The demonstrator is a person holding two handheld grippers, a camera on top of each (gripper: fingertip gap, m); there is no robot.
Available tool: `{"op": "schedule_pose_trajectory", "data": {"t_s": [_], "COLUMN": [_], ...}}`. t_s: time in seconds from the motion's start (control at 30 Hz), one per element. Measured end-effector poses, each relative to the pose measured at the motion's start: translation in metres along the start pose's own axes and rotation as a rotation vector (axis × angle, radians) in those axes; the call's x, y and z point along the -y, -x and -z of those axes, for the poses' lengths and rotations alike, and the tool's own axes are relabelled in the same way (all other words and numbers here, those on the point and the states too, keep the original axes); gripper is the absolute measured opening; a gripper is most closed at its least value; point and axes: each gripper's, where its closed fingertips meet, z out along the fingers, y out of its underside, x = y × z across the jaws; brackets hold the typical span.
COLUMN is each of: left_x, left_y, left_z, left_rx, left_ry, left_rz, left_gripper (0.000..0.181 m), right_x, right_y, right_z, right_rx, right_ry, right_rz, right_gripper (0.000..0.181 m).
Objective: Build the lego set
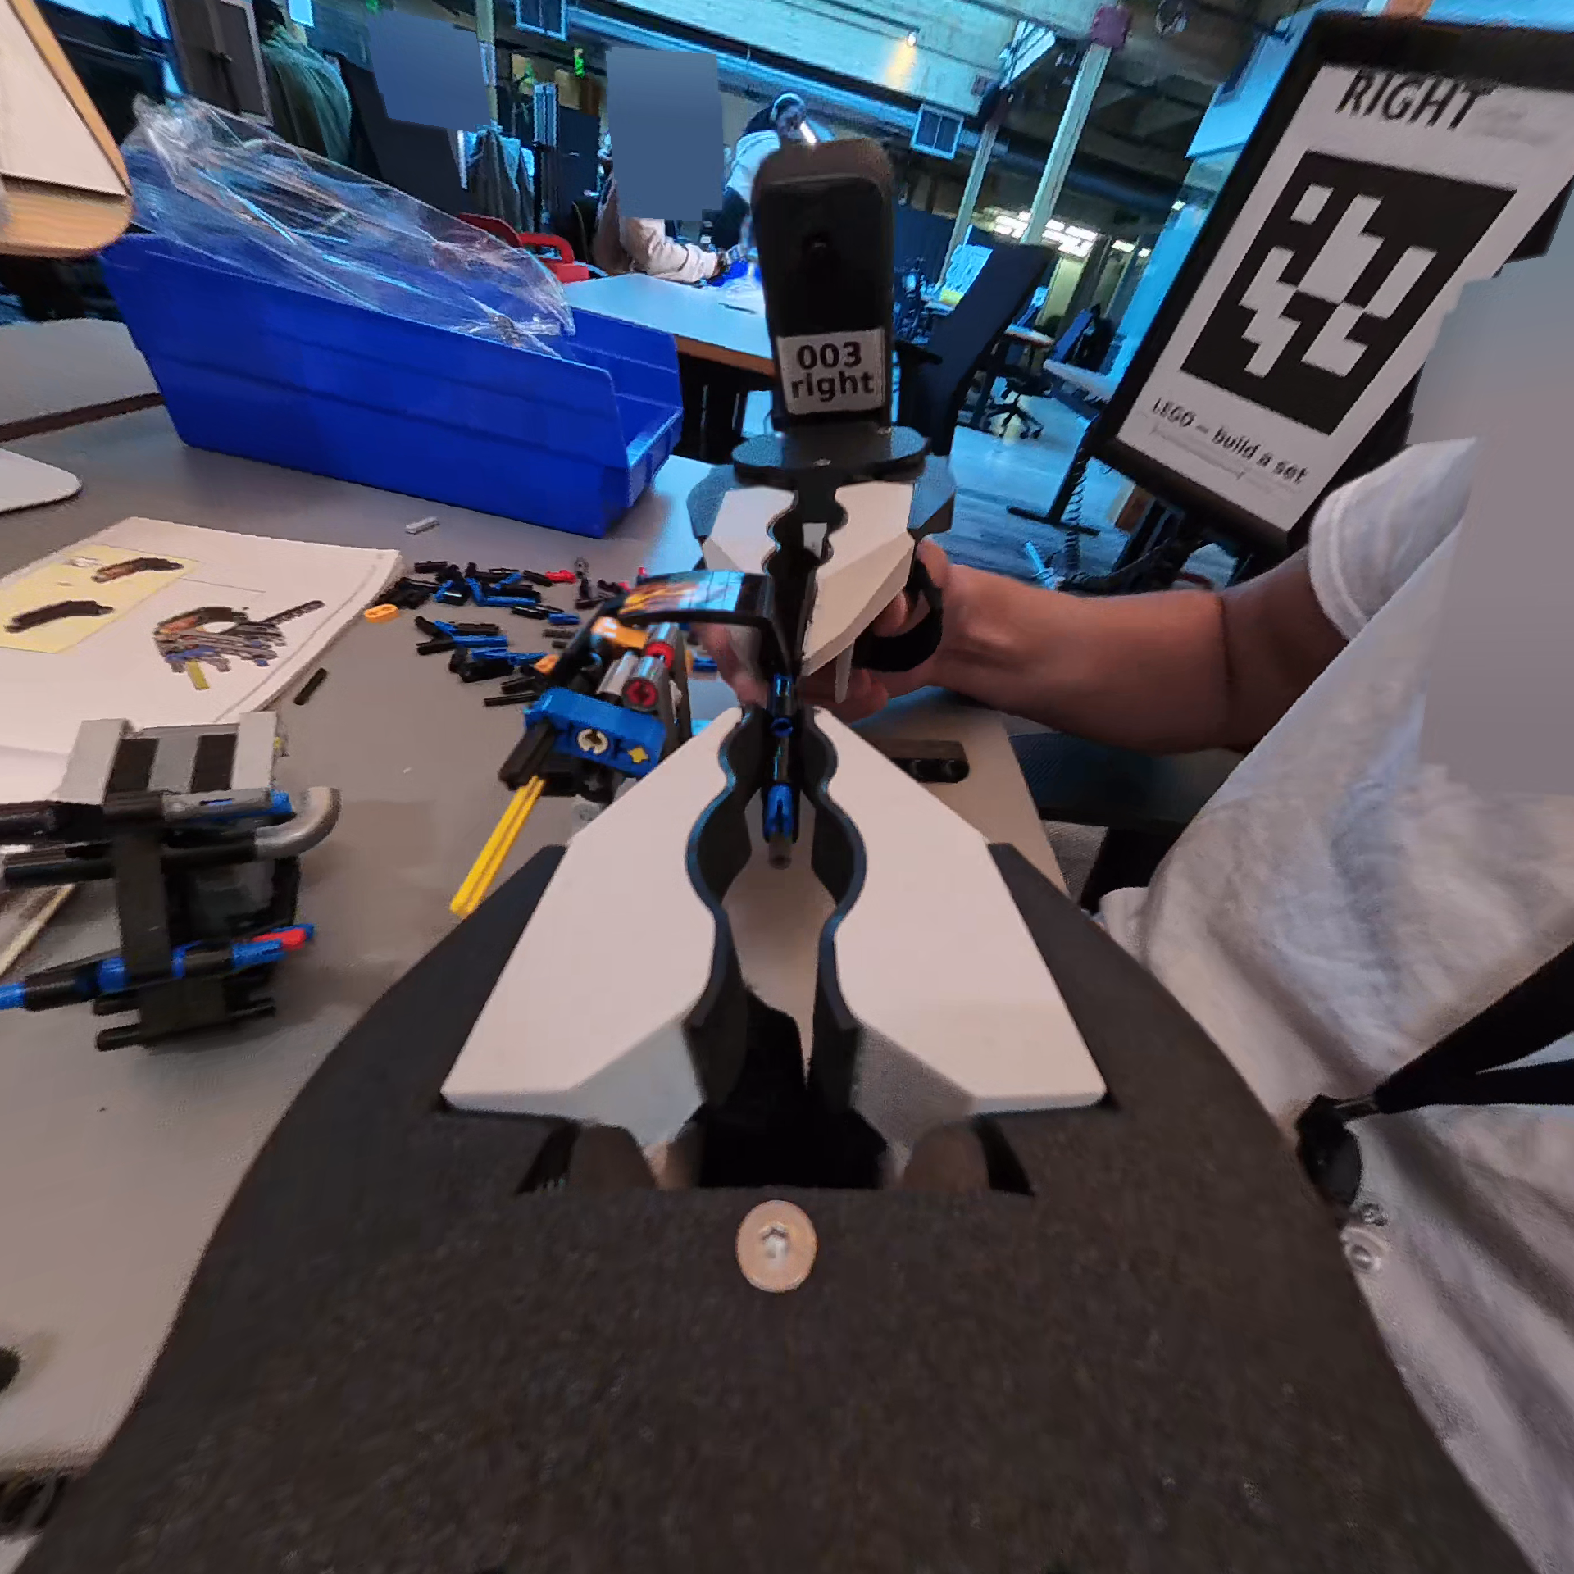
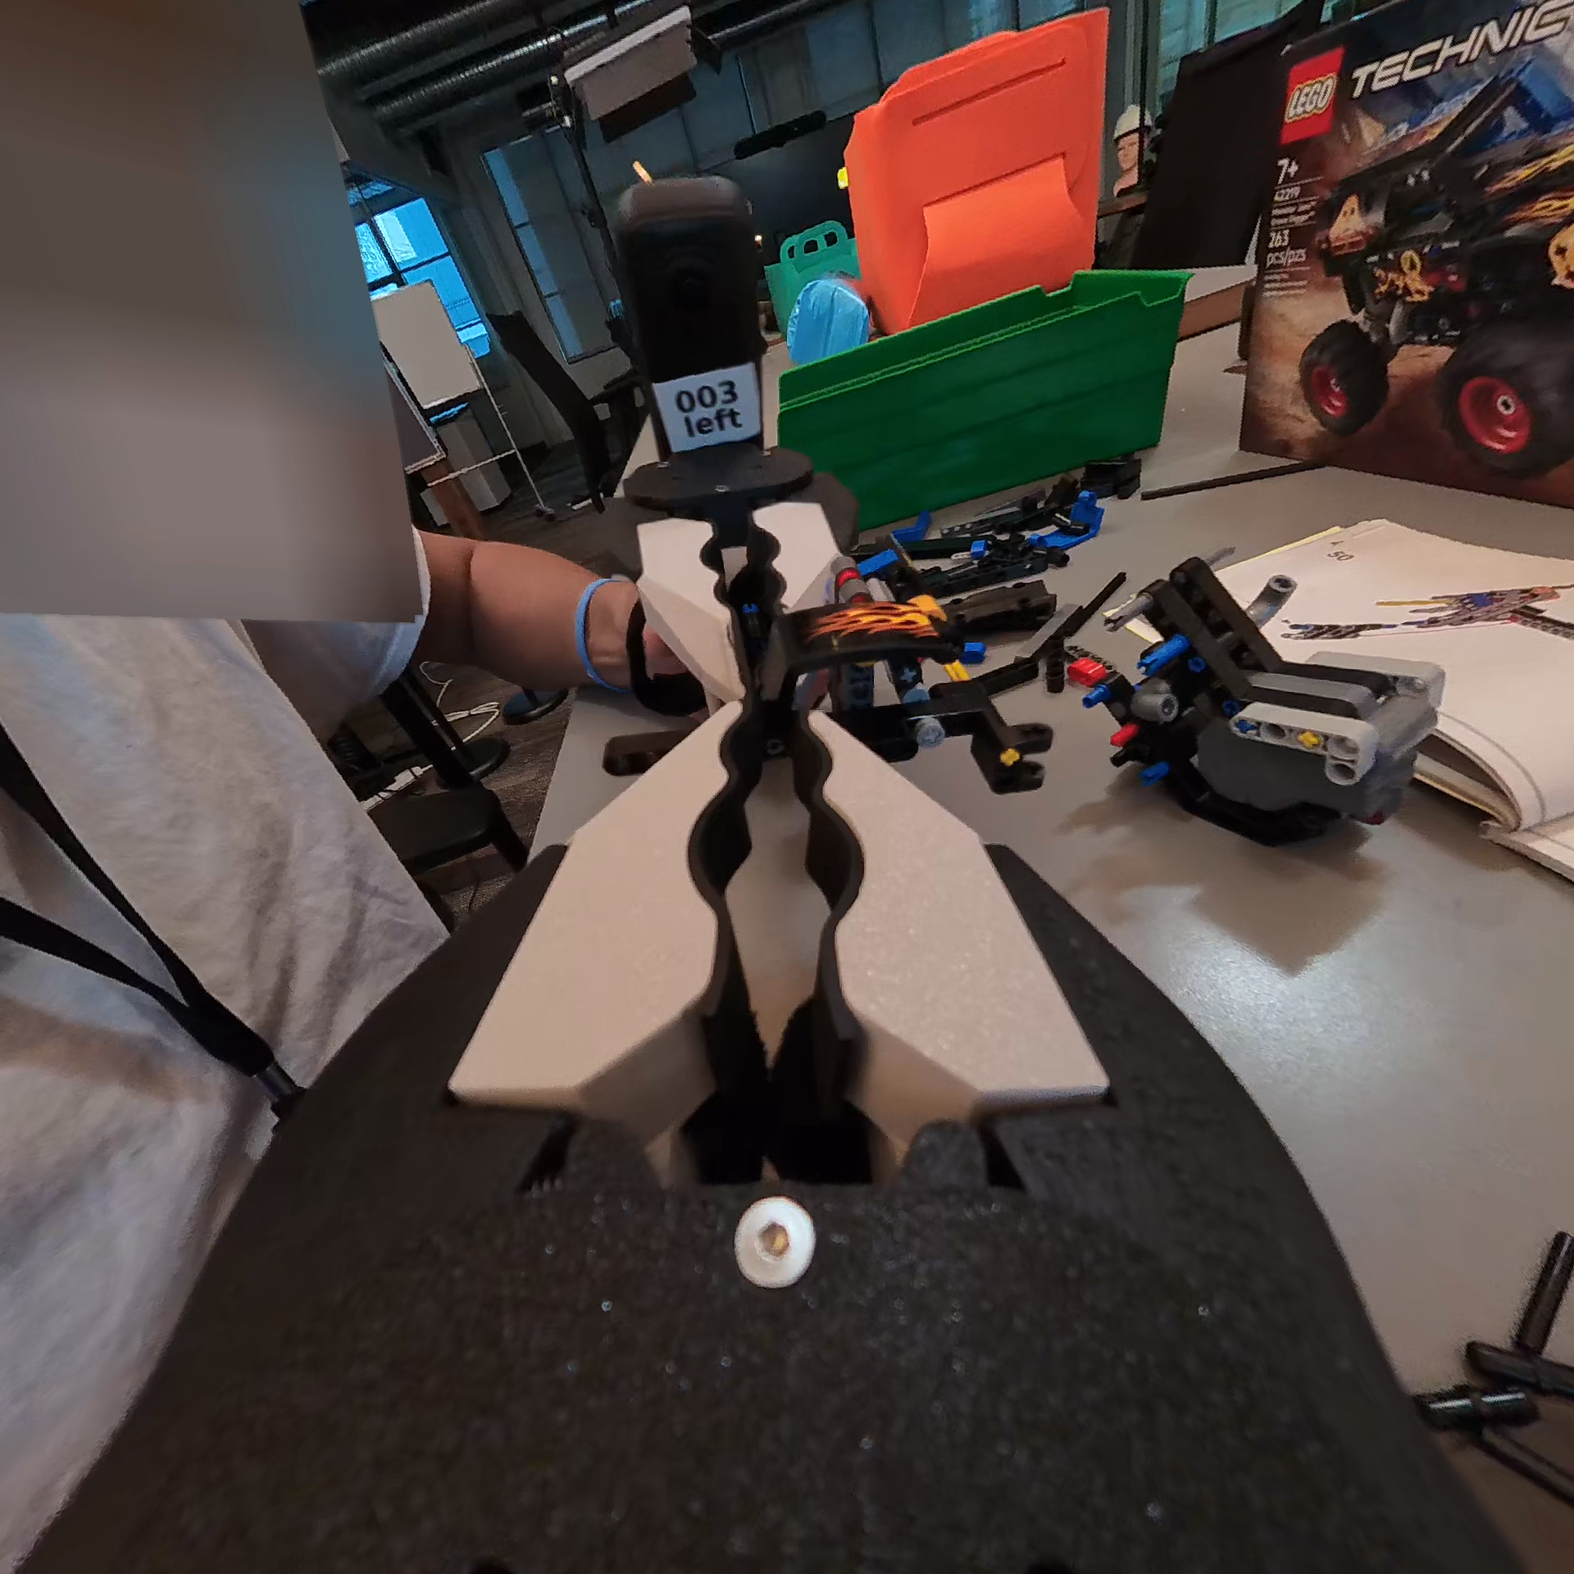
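My left gripper (image 1: 779,724) is shut on a thin black beam with blue pins (image 1: 779,796), which runs back between its fingers. Facing it tip to tip, my right gripper (image 1: 799,545) is shut on a black curved panel with a flame sticker (image 1: 694,594). In the right wrist view my right gripper (image 2: 773,720) pinches the panel's black lower end, and the flame panel (image 2: 864,632) sticks out to the right. The left gripper (image 2: 749,588) stands just beyond it with the beam. Both are held above the table's near edge. Whether beam and panel touch is hidden.
A part-built blue, black and yellow chassis (image 1: 596,724) lies just beyond the grippers, with loose pins (image 1: 481,609) behind it. A grey-black subassembly (image 2: 1278,724) sits by the open instruction booklet (image 2: 1448,622). A blue bin (image 1: 383,400), green bin (image 2: 979,400) and set box (image 2: 1431,255) stand at the back. My left and right fingertips are right by each other.
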Motion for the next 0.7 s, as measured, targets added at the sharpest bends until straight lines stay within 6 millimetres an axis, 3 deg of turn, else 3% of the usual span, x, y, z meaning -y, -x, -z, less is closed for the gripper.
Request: {"op": "schedule_pose_trajectory", "data": {"t_s": [0.33, 0.7], "left_x": [0.0026, 0.0026], "left_y": [0.0027, -0.0039], "left_z": [0.0014, -0.0001], "left_rx": [0.014, -0.015], "left_ry": [-0.018, -0.027], "left_rz": [0.016, 0.035], "left_gripper": [0.005, 0.005], "right_x": [-0.0040, -0.0042], "right_y": [-0.0028, 0.0032], "right_z": [-0.0021, -0.0013], "right_rx": [-0.047, 0.006], "right_ry": [0.029, 0.002], "right_rz": [0.043, -0.038], "right_gripper": [0.006, 0.005]}}
